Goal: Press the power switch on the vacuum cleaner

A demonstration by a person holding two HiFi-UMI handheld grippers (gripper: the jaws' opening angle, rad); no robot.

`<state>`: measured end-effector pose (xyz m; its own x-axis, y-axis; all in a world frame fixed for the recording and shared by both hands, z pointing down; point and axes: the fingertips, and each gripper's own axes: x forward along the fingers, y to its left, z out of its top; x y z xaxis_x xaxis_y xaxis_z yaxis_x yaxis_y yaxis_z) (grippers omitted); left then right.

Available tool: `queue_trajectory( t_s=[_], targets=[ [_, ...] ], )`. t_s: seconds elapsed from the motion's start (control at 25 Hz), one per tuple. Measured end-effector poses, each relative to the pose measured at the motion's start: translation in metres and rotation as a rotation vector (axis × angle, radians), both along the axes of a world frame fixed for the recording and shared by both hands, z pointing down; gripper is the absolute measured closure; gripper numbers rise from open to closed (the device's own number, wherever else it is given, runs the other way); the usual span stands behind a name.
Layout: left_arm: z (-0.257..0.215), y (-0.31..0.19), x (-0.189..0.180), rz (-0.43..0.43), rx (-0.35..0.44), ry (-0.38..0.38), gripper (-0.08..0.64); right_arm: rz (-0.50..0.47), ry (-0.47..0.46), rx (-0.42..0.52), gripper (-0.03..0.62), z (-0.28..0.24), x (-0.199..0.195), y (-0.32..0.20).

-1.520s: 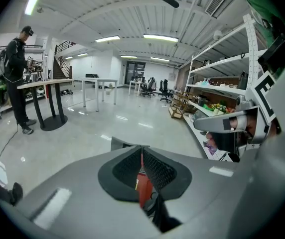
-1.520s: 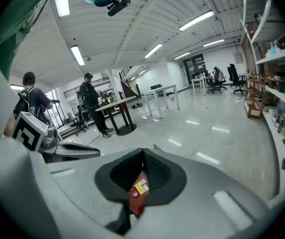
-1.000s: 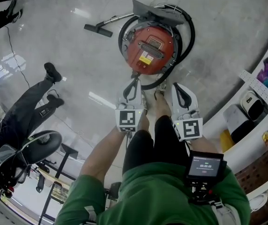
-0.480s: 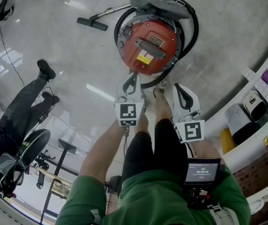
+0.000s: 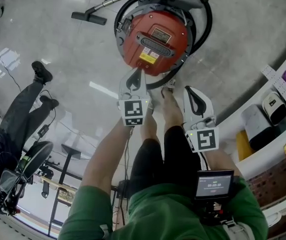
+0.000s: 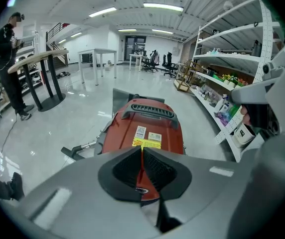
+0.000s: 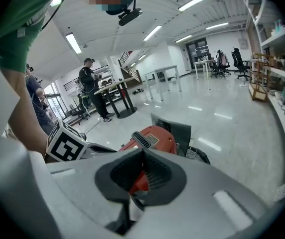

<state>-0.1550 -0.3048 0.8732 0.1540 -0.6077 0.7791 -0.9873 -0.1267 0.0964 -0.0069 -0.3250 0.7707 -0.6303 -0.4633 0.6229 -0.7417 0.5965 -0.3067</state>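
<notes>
Vacuum cleaner (image 5: 155, 43), red, fills the upper centre. Left gripper (image 5: 134, 80) points at its lower edge, right gripper (image 5: 190, 94) lower right; both have jaws together, empty.

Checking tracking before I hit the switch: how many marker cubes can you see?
2. One cube rides on the left claw, pointing at the red vacuum cleaner; the other cube rides on the right claw, beside it. No more show, though some may be hidden.

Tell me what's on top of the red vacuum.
A black grille handle, a yellow sticker and a label plate. The left gripper, jaws together, covers the near edge of the vacuum; no switch is identifiable.
</notes>
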Motion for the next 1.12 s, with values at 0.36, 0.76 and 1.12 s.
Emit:
queue_trajectory(
  t_s=[0.36, 0.76, 1.12],
  targets=[
    [0.021, 0.000, -0.007, -0.011, -0.044, -0.024, 0.554, 0.013, 0.005, -0.023, 0.591, 0.009, 0.009, 0.004],
    [0.022, -0.001, -0.008, 0.003, -0.048, -0.022, 0.554, 0.021, 0.000, -0.019, 0.591, 0.010, 0.011, -0.004],
    [0.024, -0.001, -0.008, 0.023, -0.052, -0.019, 0.551, 0.025, 0.008, -0.027, 0.591, 0.013, 0.011, -0.003]
  ],
)
